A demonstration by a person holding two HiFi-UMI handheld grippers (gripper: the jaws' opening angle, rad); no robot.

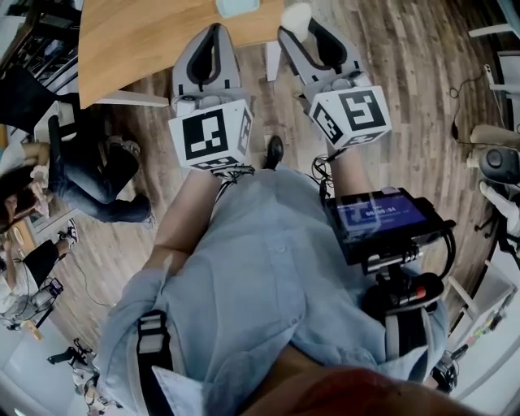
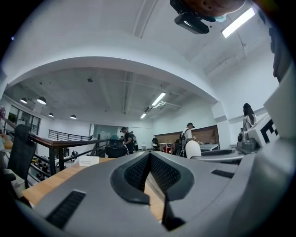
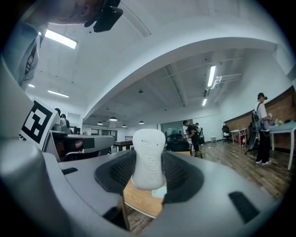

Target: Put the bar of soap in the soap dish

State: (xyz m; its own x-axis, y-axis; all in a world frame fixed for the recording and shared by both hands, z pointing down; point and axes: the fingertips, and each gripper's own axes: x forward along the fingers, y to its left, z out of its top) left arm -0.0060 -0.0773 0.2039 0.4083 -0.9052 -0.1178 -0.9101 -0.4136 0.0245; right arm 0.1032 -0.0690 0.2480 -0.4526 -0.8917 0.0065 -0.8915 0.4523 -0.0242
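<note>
Table (image 1: 138,41) edge ran diagonally across the top of the head view, wood top, near side toward the person. Left gripper (image 1: 215,29) and right gripper (image 1: 302,34) both reached in over that edge, side by side and apart. A white table leg (image 1: 273,61) showed in the gap between them.

Soap dish (image 1: 237,6), pale blue, sat on the table just past the jaw tips, between the two grippers, cut off by the top of the frame.

Right of the table: open wood floor (image 1: 422,89), nothing close to the right gripper on that side. Left of the table corner: a seated person (image 1: 97,175), well apart from the left gripper. A small white box (image 2: 88,160) lay on the table off to the left of the left gripper's jaws.

Left gripper: jaws together at the tips, nothing between them. Only bare table wood showed through the gap behind the tips.

Right gripper: jaws clamped on the bar of soap (image 3: 148,155). White bar, held upright, pads gripping its lower half on both sides, rounded top standing out past the tips. In the head view the bar was at the table's right edge, just right of the dish and not touching it. In the right gripper view a corner of the dish showed below the bar, on the wood. Couldn't tell whether the bar was over the dish or just short of it.
</note>
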